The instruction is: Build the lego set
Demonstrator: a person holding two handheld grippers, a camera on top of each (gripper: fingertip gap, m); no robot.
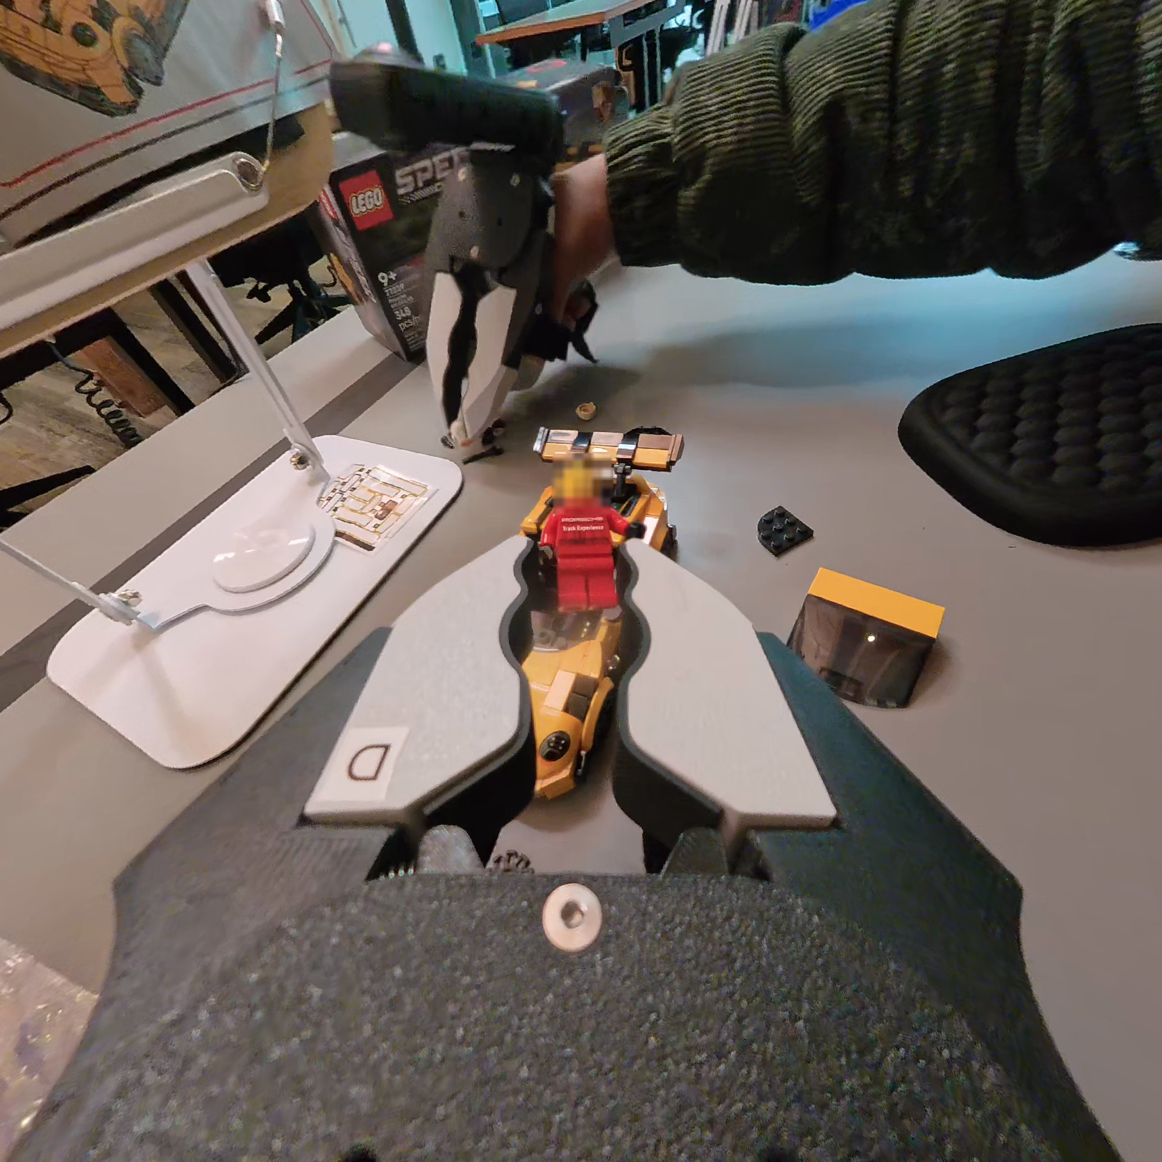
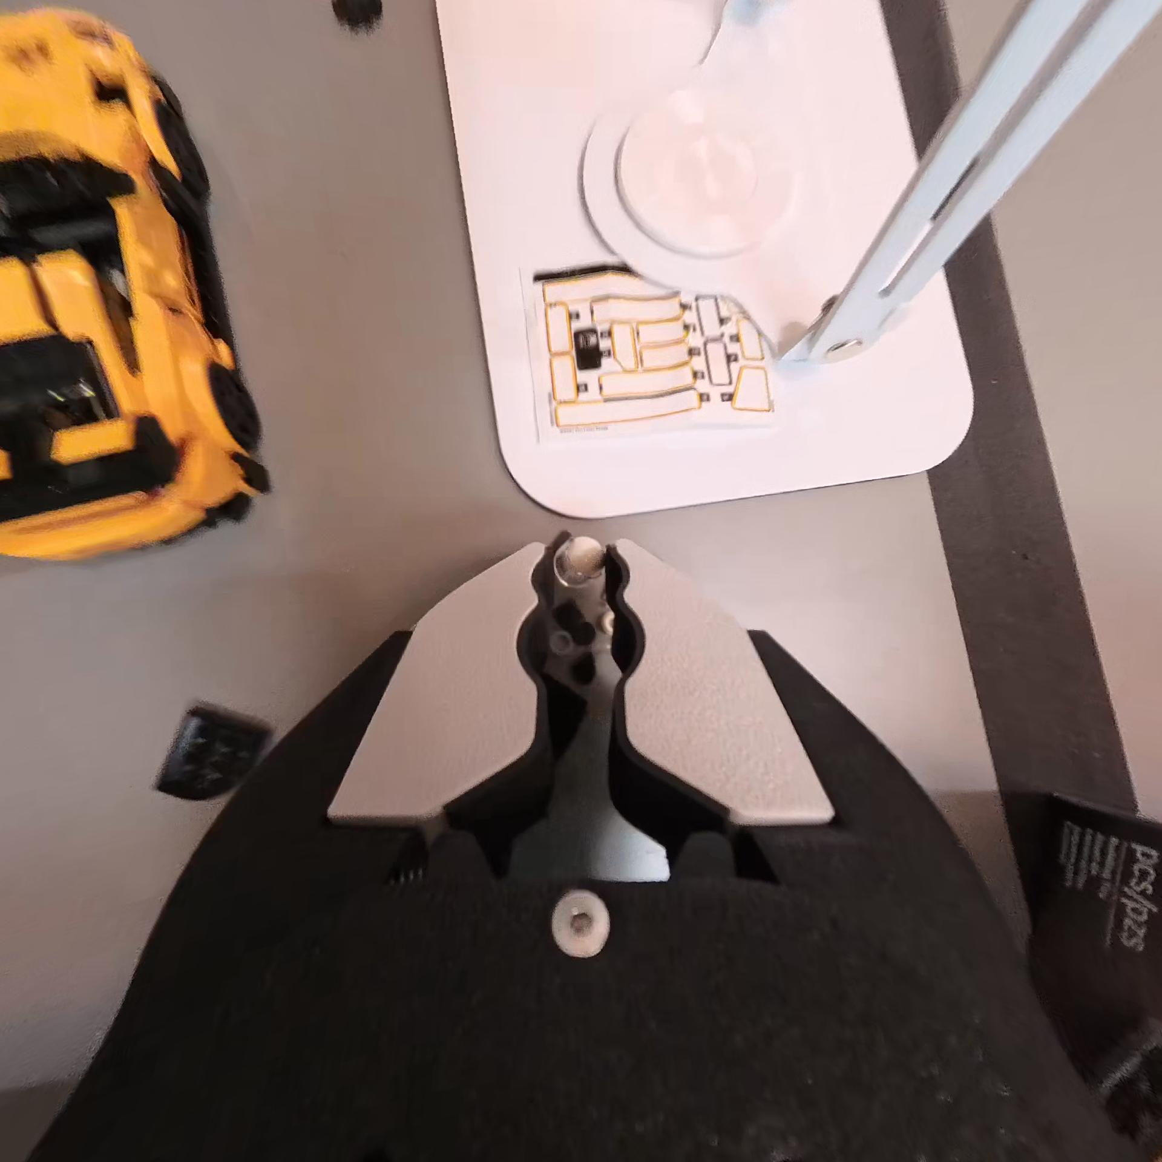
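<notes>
Right gripper (image 2: pixel 581 553) pinches a small piece (image 2: pixel 575 563) — clear, perhaps rounded.

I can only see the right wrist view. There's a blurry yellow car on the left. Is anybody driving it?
Observer: Not yet. A red-suited toy minifigure is pinched between the left gripper's fingers, just over the yellow brick car.
Operator: Does the car have a wing at the back?
Observer: Yes, a yellow, black and white rear wing stands on its tail.
Operator: My right gripper pinches a small round clear piece. Any loose bits I can't see?
Observer: A smoky windscreen piece with a yellow top sits on the grey table, right of the car in the left wrist view.
</notes>
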